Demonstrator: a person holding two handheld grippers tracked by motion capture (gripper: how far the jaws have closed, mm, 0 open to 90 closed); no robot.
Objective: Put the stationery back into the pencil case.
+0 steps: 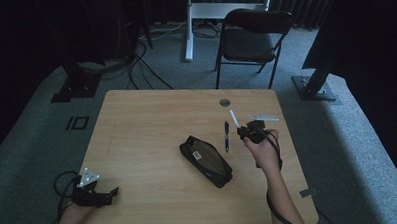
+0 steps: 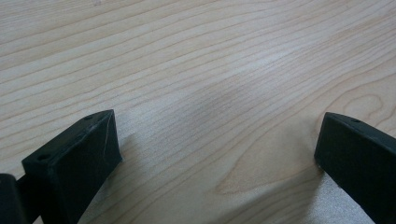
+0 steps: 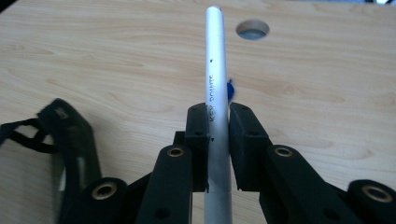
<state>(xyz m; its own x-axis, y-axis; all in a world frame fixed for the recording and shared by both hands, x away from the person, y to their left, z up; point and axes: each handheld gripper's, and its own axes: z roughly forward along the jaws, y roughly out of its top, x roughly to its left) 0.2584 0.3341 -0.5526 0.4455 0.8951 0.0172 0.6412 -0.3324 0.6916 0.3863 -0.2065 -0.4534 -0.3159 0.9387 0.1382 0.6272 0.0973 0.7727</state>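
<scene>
- A wooden counter [image 1: 146, 119] seen from above, with dark carpet around it and a black chair [image 1: 251, 37] beyond its far edge.
- A black pouch [image 1: 205, 161] lies near the middle of the counter, set at a slant, with a small white label on top.
- A dark pen [image 1: 227, 136] lies flat on the counter just to the right of the pouch, pointing toward the far edge.
- A round cable hole [image 1: 224, 102] sits close to the far edge, beyond the dark pen.
- The right hand-held gripper [image 1: 243, 131] is over the right part of the counter, near the right edge and just to the right of the dark pen.
- Its jaws are clamped tight on a white pen [image 3: 216, 93], gripping the barrel on both sides.
- In the right gripper view the white pen runs straight out from between the jaws, its far end pointing toward the cable hole; printed letters run along the barrel.
- A small blue piece shows on the counter just behind the white pen; what it is cannot be told.
- The pouch shows at the left of that view, apart from the jaws.
- The left hand-held gripper [image 1: 107, 194] rests at the near left corner, well apart from the pouch.
- Its jaws stand wide apart with bare wood between them.
</scene>
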